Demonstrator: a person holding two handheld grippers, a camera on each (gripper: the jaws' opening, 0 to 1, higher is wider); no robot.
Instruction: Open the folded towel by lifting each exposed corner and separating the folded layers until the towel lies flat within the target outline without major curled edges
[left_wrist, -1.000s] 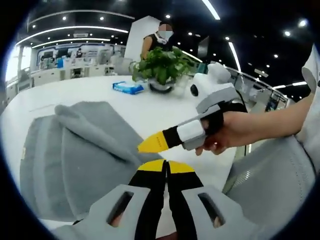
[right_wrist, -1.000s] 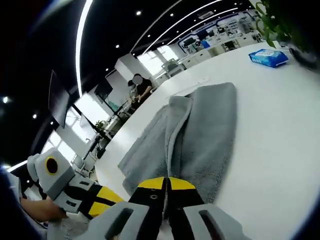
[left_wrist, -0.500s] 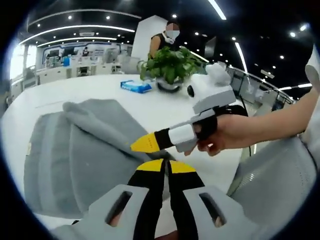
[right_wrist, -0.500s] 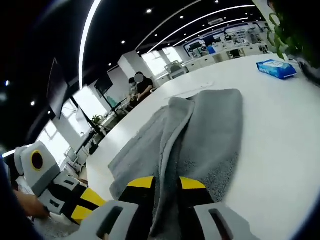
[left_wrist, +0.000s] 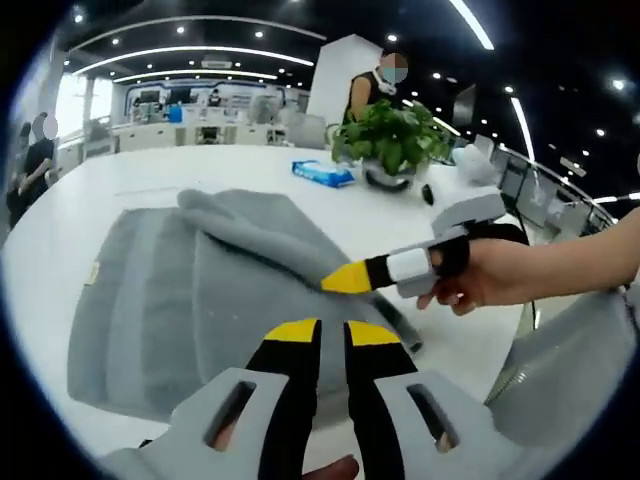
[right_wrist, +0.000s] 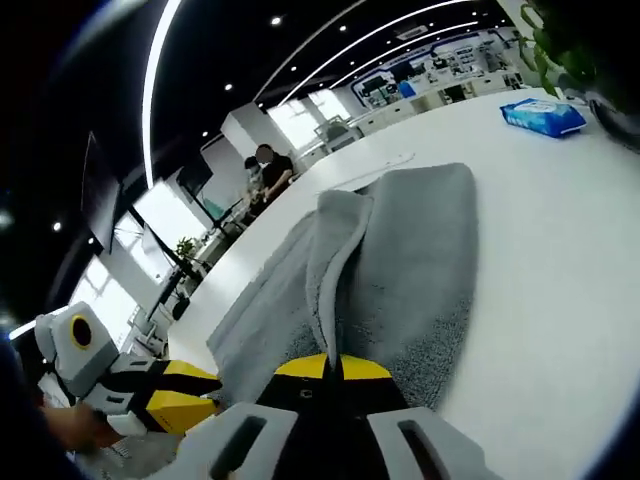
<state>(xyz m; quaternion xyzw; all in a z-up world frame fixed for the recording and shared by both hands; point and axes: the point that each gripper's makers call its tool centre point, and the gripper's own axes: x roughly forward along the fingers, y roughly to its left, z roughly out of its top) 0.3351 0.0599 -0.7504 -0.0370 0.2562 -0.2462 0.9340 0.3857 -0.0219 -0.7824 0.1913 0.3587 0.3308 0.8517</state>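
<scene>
A grey towel (left_wrist: 200, 290) lies on the white table (left_wrist: 250, 165), still folded, with a raised ridge running along its middle. My right gripper (left_wrist: 345, 280) comes in from the right, held by a hand (left_wrist: 490, 280), and its yellow tip pinches that ridge. In the right gripper view the right gripper (right_wrist: 335, 365) is shut on the fold of the towel (right_wrist: 420, 250), which rises straight up from its tips. My left gripper (left_wrist: 333, 335) hovers over the towel's near edge, its jaws a narrow gap apart with nothing between them. It also appears as the left gripper (right_wrist: 195, 390) at lower left.
A blue wipes pack (left_wrist: 323, 173) and a potted plant (left_wrist: 395, 140) stand on the far part of the table. In the right gripper view the pack (right_wrist: 543, 115) lies at upper right. A person (left_wrist: 385, 85) stands behind the plant. Bare table (right_wrist: 560, 260) lies right of the towel.
My right gripper's jaws were apart around the towel's ridge half a second ago and have shut on it. The left gripper's jaws have parted slightly. Both views have shifted with the hands.
</scene>
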